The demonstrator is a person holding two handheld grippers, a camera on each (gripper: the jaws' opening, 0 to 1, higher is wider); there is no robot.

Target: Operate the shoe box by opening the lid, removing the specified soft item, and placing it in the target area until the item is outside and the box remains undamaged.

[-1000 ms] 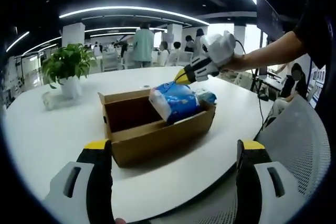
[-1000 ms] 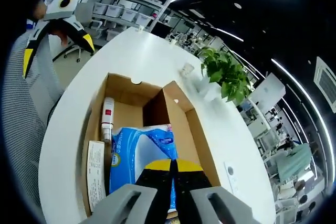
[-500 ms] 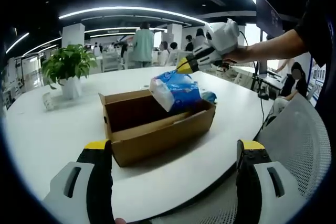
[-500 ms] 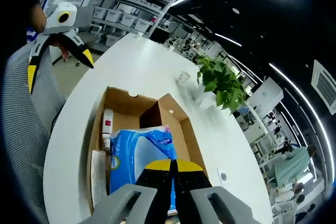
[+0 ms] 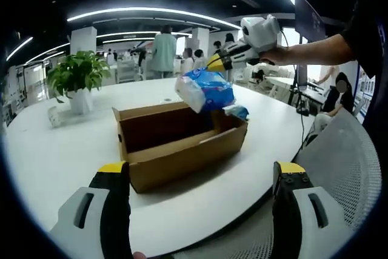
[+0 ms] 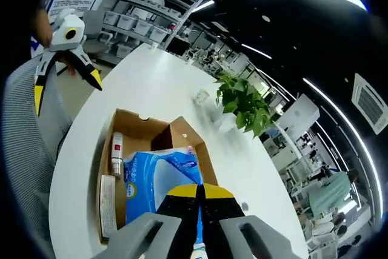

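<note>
An open cardboard shoe box point(image 5: 182, 141) point(image 6: 108, 161) sits on a round white table point(image 5: 54, 156). Above the box hangs a soft blue and white tissue pack point(image 5: 205, 91) point(image 6: 159, 177), with my right gripper point(image 5: 213, 65) point(image 6: 200, 193) shut on it. In the left gripper view the pack is clear of the box's rim. My left gripper point(image 5: 197, 171) stands open near the table's front edge, short of the box, with nothing between its jaws; it also comes into the right gripper view, left gripper point(image 6: 63, 71). A small tube point(image 6: 114, 150) and a paper slip point(image 6: 107, 205) lie inside the box.
A potted green plant point(image 5: 77, 80) point(image 6: 242, 102) stands on the table behind the box. A grey mesh chair point(image 5: 342, 162) point(image 6: 24, 144) is by the table's edge. People stand and sit in the office far behind. Shelves with bins point(image 6: 130, 10) line one wall.
My right gripper has lifted the tissue pack up out of the box; it now hangs above the rim. My left gripper and the box have stayed still.
</note>
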